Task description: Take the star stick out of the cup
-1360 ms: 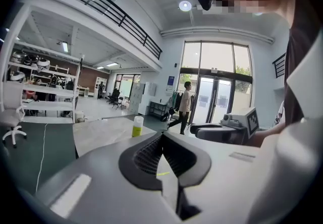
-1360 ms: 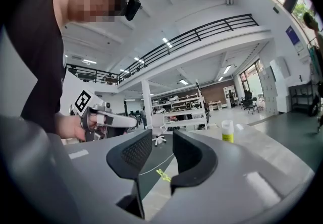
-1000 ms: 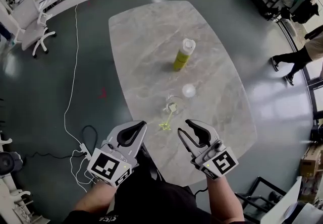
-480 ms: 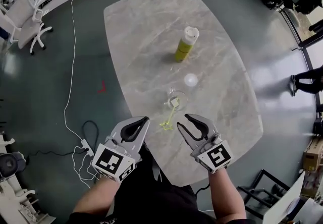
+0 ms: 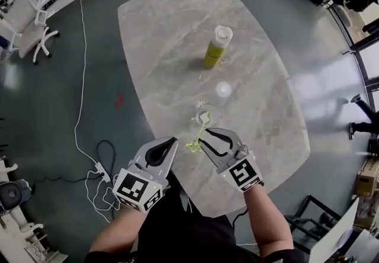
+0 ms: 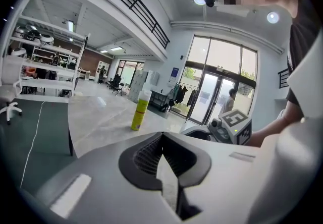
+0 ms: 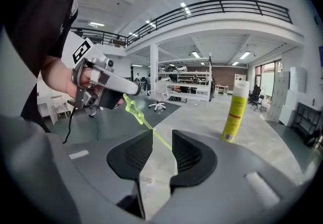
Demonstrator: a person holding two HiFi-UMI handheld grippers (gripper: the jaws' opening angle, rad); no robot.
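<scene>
My right claw [image 7: 161, 135] is open to a narrow gap, and the star stick [image 7: 135, 112] runs slantwise through that gap. In the right gripper view the thin green shaft passes just by the left-hand pad, and neither pad is pressed onto it. The star end pokes out beyond the tips, towards my left claw [image 6: 161, 140]. That claw has its 2 jaws closed together with nothing between them.

From the head view, the stick leans out of the clear cup [image 5: 205, 112] towards me, with its star at the lower, nearer end. The right claw [image 5: 206, 136] sits at the near side of the cup, just beside it, and I can't tell if it touches the glass. The left claw [image 5: 170, 142] hangs just left of the star, close to it but apart.

The cup stands on the near part of the stone table [image 5: 172, 48]. The near rim curves under both claws, so there is little tabletop on my side. There is bare stone to the right of the cup and across to the far side. 1 yellow bottle [image 5: 215, 50] stands upright, well apart from the cup and further out. Off the table's left edge, a white cable [image 5: 79, 96] trails over the floor [image 5: 71, 155].
</scene>
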